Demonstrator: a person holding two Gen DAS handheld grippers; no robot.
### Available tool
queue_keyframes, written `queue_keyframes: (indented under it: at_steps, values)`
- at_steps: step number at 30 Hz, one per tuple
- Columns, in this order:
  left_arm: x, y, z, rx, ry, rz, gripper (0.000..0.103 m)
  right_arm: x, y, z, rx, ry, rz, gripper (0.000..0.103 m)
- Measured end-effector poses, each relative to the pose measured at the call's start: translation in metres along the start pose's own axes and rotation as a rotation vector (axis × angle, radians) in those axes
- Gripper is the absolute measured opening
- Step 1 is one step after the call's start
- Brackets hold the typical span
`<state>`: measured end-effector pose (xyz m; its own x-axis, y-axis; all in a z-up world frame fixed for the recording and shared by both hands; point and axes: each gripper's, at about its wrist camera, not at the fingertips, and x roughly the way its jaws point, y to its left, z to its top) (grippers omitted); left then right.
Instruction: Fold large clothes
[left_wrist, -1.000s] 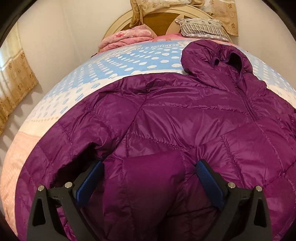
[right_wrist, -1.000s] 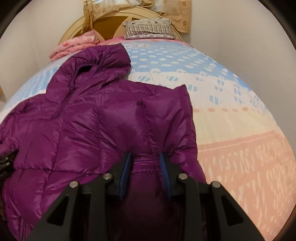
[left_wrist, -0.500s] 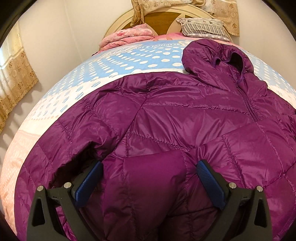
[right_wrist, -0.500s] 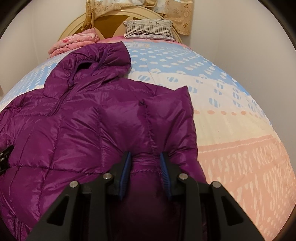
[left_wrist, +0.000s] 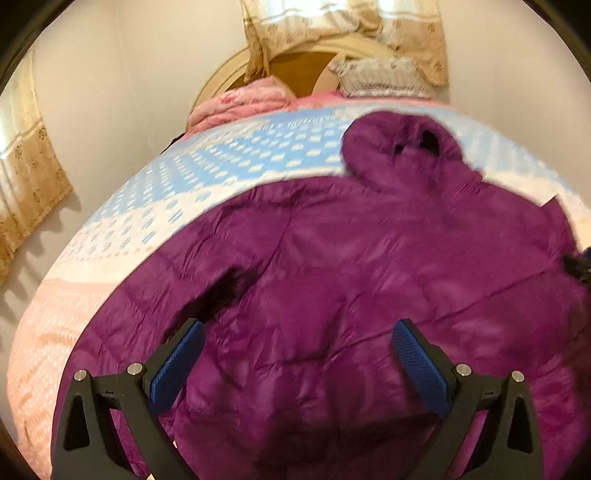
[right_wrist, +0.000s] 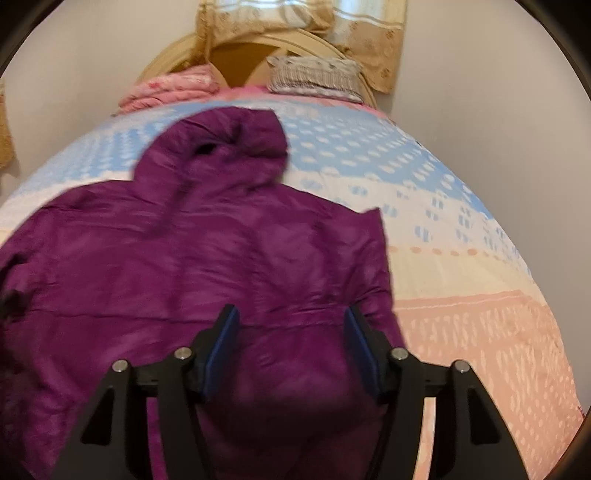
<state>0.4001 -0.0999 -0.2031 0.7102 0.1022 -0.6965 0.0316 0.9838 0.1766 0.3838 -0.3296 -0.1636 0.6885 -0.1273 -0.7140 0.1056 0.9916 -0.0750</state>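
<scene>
Right wrist view showed the right gripper (right_wrist: 291, 347), jaws just opened w/ nothing pinched, and left gripper (left_wrist: 297, 356) wide open, over the purple hooded down jacket (right_wrist: 229, 258) spread on the bed (right_wrist: 461, 266); prob. light, puffy, slippery, so grab hem/seams.

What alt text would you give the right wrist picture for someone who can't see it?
A purple jacket lies spread on a bed, hood toward the headboard. The right claw has just opened; jacket fabric sits between its blue pads, apparently unpinched. The picture is blurred.
</scene>
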Motion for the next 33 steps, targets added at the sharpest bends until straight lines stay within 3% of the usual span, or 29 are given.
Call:
queue_keyframes:
  at_steps: [2, 6, 16, 33]
  values:
    - [0.015, 0.006, -0.005, -0.024, 0.052, 0.019, 0.102, -0.002, 0.013, -0.003, -0.018, -0.002, 0.018, 0.062]
    - [0.033, 0.019, -0.011, -0.095, 0.127, -0.045, 0.102, 0.019, 0.034, -0.016, -0.064, 0.039, 0.017, 0.062]
    - [0.042, 0.019, -0.013, -0.123, 0.145, -0.076, 0.102, 0.036, 0.042, -0.024, -0.090, 0.061, -0.030, 0.064]
    - [0.043, 0.017, -0.013, -0.121, 0.142, -0.066, 0.102, 0.038, 0.040, -0.025, -0.072, 0.064, -0.025, 0.068]
